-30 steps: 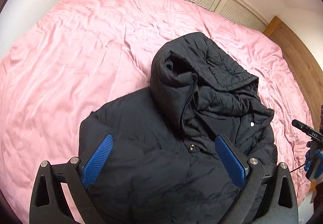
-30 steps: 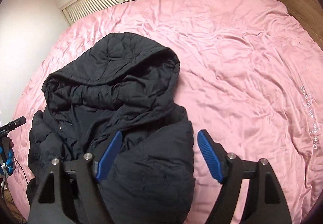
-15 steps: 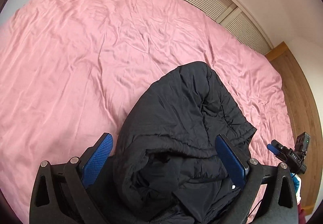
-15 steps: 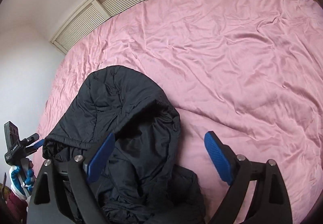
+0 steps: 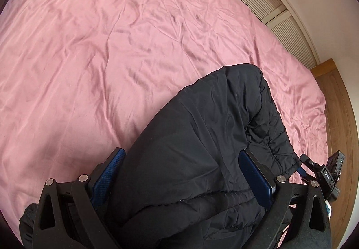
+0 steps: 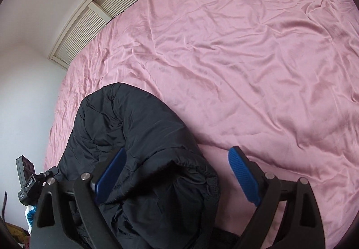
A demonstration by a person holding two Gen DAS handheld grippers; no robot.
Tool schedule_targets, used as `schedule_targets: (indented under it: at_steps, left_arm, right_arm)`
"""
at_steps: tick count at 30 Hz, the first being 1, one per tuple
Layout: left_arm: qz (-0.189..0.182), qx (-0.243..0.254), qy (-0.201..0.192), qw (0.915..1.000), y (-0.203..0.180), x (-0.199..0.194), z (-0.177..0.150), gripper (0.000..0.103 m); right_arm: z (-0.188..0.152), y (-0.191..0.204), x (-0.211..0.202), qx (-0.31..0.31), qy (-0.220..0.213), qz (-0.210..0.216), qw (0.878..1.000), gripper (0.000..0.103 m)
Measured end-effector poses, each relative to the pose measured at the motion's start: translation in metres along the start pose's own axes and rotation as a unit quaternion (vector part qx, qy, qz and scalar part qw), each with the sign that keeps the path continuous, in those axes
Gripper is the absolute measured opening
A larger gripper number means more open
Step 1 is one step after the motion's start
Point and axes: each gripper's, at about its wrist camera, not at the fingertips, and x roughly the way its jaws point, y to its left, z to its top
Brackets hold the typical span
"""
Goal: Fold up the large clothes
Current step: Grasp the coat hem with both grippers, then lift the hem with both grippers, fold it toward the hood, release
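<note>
A black puffer jacket (image 5: 202, 125) lies bunched on the pink bed sheet (image 5: 112, 47). My left gripper (image 5: 181, 172) hangs low over it, jaws wide. The jacket's smooth bulk fills the gap between the blue pads (image 5: 107, 179), with no visible squeeze. In the right wrist view the jacket (image 6: 125, 127) sits lower left, its rounded quilted end pointing up the bed. My right gripper (image 6: 177, 172) is open wide. Its left pad (image 6: 110, 177) is above the jacket's edge and its right pad (image 6: 242, 177) above bare sheet (image 6: 246, 58).
Louvred panels (image 6: 107, 9) line the far side of the bed, and a white wall (image 6: 29, 69) stands to the left. A wooden bed frame (image 5: 336, 103) runs along the right. Each view catches part of the other hand-held device (image 5: 325, 172) (image 6: 27, 179).
Both grippers moved forward and down over the jacket, rolling as they went. The jacket now fills the lower part of each view. The right jaws stand wider than a second ago.
</note>
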Motion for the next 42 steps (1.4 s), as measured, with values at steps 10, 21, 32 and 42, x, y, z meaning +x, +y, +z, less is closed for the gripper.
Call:
schedule_targets:
  at_steps: [10,21,32,42]
  left_arm:
    - [0.048,0.046,0.035,0.9972,-0.006,0.016,-0.013,0.017]
    - [0.061,0.139,0.014,0.9883,-0.013,-0.033,-0.066,0.013]
    - [0.057,0.233,0.015,0.9706,-0.008,-0.086,-0.193,0.014]
    - [0.029,0.206,-0.015,0.9779,0.018,-0.126,-0.252,0.019]
  right_arm:
    - [-0.01,0.045,0.036,-0.084,0.056,-0.063,0.993,0.017]
    - [-0.07,0.077,-0.038,-0.213,0.03,-0.084,0.973,0.011]
    - [-0.211,0.041,-0.107,-0.226,0.015,-0.062,0.972,0.011]
    - [-0.278,0.002,-0.159,-0.138,-0.006,-0.027,0.99,0.012]
